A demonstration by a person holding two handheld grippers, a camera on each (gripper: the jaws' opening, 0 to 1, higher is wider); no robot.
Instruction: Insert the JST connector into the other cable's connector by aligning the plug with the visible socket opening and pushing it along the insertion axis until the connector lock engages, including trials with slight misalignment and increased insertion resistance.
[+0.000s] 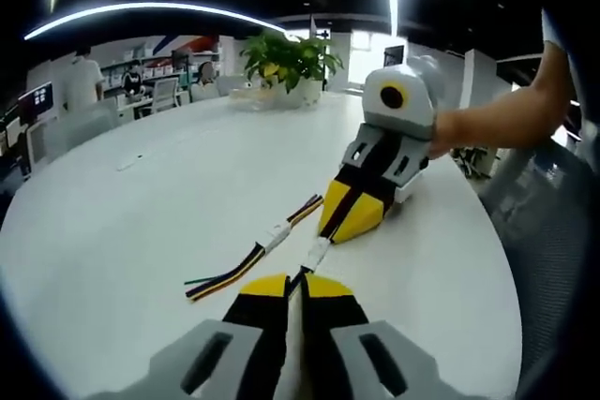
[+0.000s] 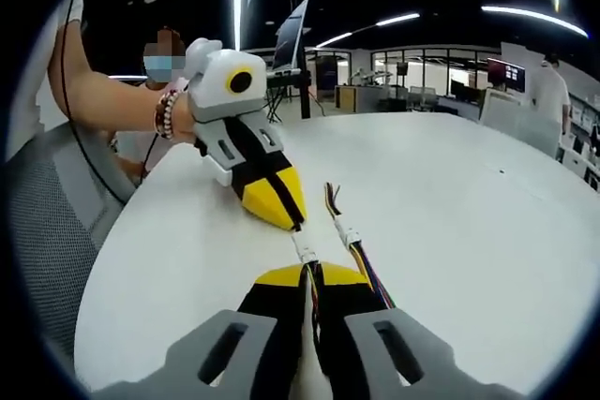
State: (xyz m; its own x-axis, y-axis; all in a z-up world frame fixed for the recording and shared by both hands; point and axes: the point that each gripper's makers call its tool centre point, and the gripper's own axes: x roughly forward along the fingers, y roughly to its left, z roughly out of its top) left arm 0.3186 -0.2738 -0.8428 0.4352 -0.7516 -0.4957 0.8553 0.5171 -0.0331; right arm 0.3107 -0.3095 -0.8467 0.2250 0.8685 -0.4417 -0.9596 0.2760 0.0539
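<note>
On the round white desk (image 1: 141,222), the left gripper (image 1: 296,280), with its yellow-tipped black jaws pressed together, held one end of a thin cable whose small white JST connector (image 1: 317,252) sat just beyond the jaw tips. In the left gripper view the right gripper (image 1: 351,224) came in from the right, jaws likewise closed, its yellow tips touching or very nearly touching the far side of that same white connector. The right gripper view gave the mirror of this: the right gripper's own jaws (image 2: 309,274) were clamped on wires, and the white connector (image 2: 304,246) bridged the short gap to the left gripper's yellow tips (image 2: 281,213). Judging from these views, the plug and socket had been brought into line and met between the two grippers, but the joint was too small to tell whether the lock had engaged; a final push along the axis may have been left to do. A second cable lay loose on the desk just beside the grippers, a flat multicoloured wire bundle with a white connector in its middle (image 1: 276,234), untouched. The only container was a white planter (image 1: 302,91) at the far edge of the desk, holding a leafy green plant with some yellow among the leaves (image 1: 286,58).
</note>
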